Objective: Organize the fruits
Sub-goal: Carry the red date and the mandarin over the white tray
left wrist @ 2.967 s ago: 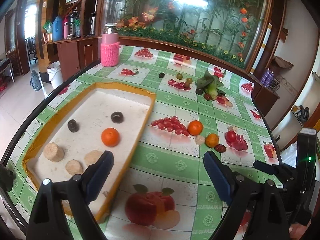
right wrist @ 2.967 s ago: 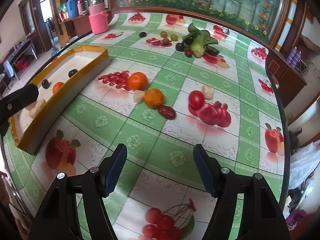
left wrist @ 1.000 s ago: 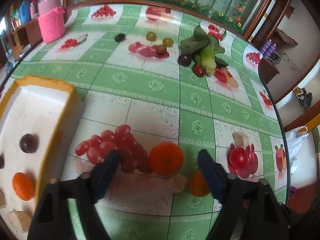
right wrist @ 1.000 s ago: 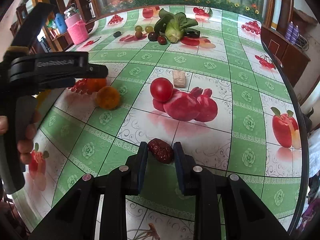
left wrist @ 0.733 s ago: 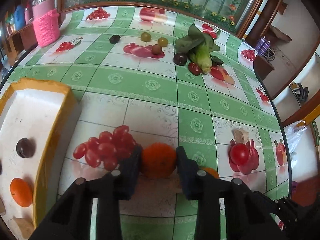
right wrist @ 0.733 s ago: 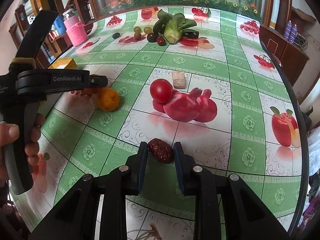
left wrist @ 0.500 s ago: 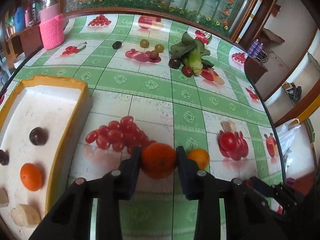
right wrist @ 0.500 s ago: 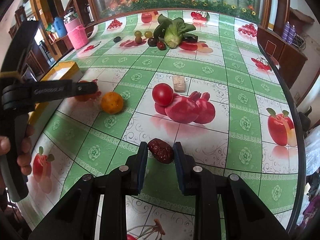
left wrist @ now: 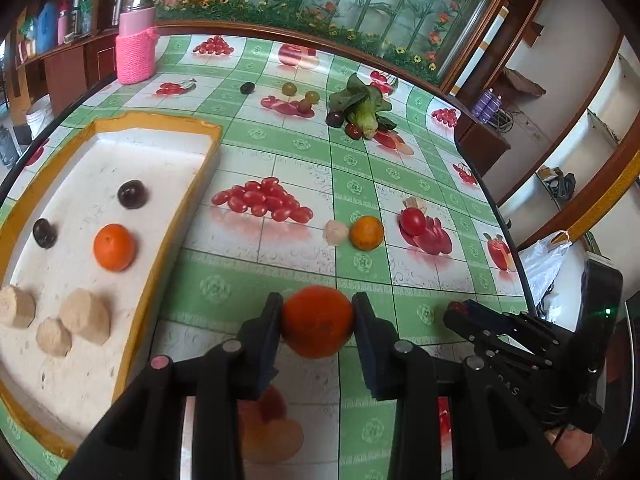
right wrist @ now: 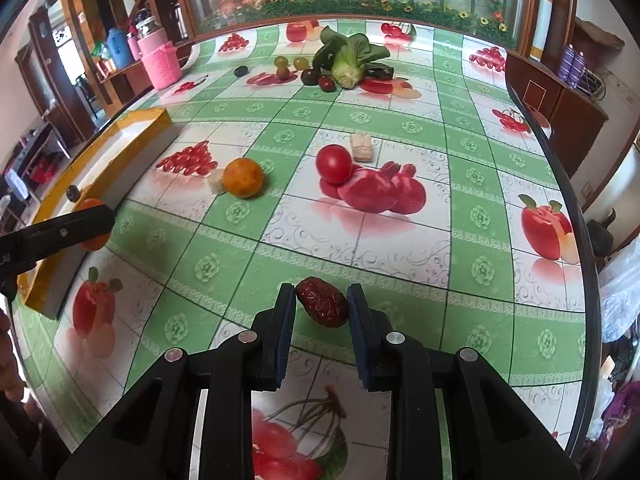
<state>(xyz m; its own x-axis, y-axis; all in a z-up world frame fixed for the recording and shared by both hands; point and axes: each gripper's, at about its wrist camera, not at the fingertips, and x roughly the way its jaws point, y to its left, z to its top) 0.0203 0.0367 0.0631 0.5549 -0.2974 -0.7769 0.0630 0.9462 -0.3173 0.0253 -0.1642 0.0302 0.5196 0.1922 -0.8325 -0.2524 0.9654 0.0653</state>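
Observation:
My left gripper (left wrist: 317, 322) is shut on an orange (left wrist: 317, 321) and holds it above the table, right of the yellow-rimmed white tray (left wrist: 168, 276). The tray holds another orange (left wrist: 113, 247), two dark plums (left wrist: 132, 193) and several beige lumps (left wrist: 84, 316). My right gripper (right wrist: 321, 307) is shut on a red date (right wrist: 321, 306) and holds it above the table. A second orange (right wrist: 243, 178), a tomato (right wrist: 334, 163) and a beige piece (right wrist: 361, 147) lie on the cloth ahead. The left gripper's finger (right wrist: 60, 232) shows at the left of the right wrist view.
At the far end lie a bok choy (left wrist: 364, 106), grapes (left wrist: 289, 89), dark plums and a small tomato (right wrist: 327, 83). A pink-sleeved jar (left wrist: 135, 50) stands at the far left. The cloth bears printed fruit pictures. The table edge curves along the right (left wrist: 516, 248).
My left gripper has lifted the orange off the cloth and drawn back toward the tray's near side. My right gripper has raised the date a little.

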